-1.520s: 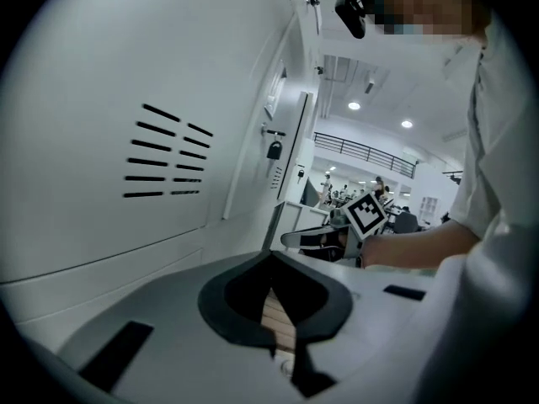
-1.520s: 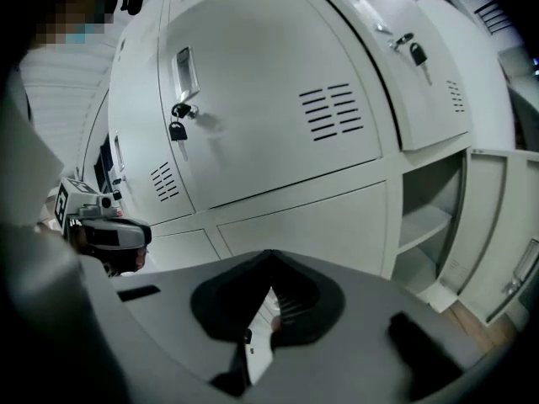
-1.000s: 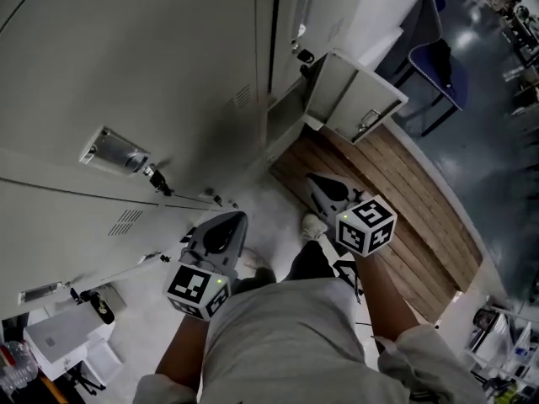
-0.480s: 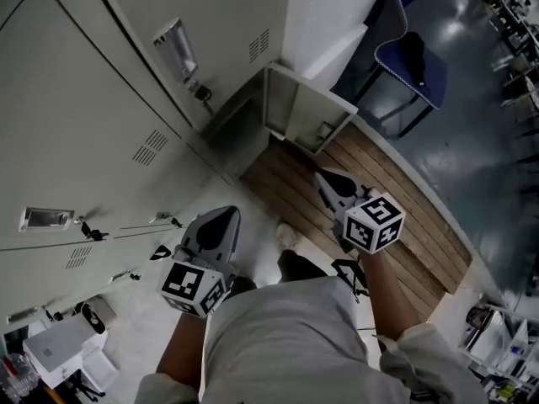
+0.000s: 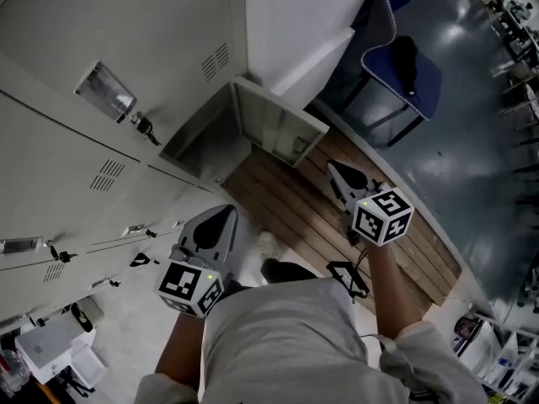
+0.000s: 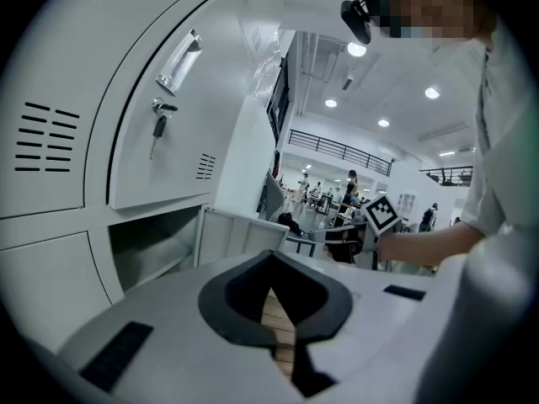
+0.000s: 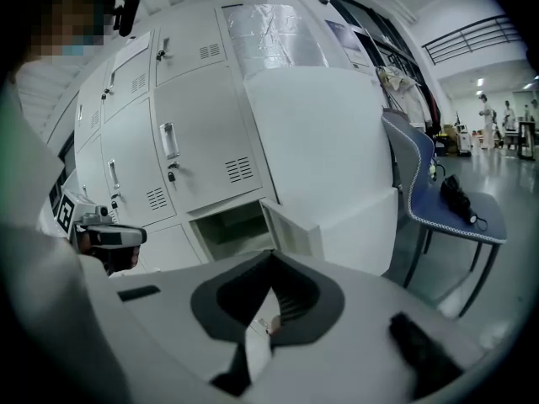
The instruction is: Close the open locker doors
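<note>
Locker door point(image 5: 278, 131): hung open, low, far of both grippers.
Handling: judged stiff, light; best pushed at free edge.
Left gripper point(image 5: 217, 219): fingers closed, empty.
Right gripper point(image 5: 341, 172): fingers closed, empty.

A blue chair point(image 5: 428, 81) stands on a glossy dark grey floor point(image 5: 476, 171) near a white wall point(image 5: 295, 15). Wooden decking point(image 5: 286, 204) lies alongside. Round ceiling lights point(image 6: 432, 93) shine overhead.
</note>
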The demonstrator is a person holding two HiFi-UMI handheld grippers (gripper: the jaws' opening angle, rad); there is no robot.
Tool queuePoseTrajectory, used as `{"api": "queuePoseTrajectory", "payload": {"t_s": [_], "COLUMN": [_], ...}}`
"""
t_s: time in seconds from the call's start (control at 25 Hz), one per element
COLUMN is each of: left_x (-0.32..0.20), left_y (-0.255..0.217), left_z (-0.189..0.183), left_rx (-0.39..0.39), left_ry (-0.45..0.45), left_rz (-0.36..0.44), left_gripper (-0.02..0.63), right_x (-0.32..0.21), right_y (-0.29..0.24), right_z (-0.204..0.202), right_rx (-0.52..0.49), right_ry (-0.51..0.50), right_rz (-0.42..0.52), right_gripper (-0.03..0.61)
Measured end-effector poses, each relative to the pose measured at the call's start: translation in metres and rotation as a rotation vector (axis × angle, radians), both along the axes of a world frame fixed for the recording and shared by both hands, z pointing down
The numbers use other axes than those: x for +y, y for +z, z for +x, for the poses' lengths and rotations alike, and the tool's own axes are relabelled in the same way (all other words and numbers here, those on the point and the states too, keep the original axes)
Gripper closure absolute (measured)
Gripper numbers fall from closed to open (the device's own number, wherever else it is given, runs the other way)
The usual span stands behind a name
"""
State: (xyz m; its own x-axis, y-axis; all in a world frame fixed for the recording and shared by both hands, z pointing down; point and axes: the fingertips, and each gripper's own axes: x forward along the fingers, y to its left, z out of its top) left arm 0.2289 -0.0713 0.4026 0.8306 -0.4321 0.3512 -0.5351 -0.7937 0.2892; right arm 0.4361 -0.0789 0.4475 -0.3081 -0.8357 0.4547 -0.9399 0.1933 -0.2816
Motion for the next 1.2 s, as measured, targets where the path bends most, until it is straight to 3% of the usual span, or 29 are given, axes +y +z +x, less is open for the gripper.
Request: {"api": "queuePoseTrajectory", "payload": {"t_s": [0.2,0.44,1.2], "left_x": [-0.008,-0.020,-0.040], "left_y": [0.002,0.001,0.005], "left_z": [0.022,0.023,0.003], "left_rx": [-0.008,-0.029,-0.064], "left_ry": [-0.016,-0.042,-0.113], "left_rz": [-0.003,0.001,-0.009], "left_gripper": [0.598,0.598,0.598], "right_x": [-0.014,-0.037,-0.083], "right_y": [0.007,0.017,0.050], "right_z": [0.039,0.057,0.063], "right_rx": [0.011,0.015,0.010], "right_ry": [0.022,0.019,-0.013], "right_rz": [-0.010,-0.017,-0.067], "right_gripper": [0.554,0.554,0.554]}}
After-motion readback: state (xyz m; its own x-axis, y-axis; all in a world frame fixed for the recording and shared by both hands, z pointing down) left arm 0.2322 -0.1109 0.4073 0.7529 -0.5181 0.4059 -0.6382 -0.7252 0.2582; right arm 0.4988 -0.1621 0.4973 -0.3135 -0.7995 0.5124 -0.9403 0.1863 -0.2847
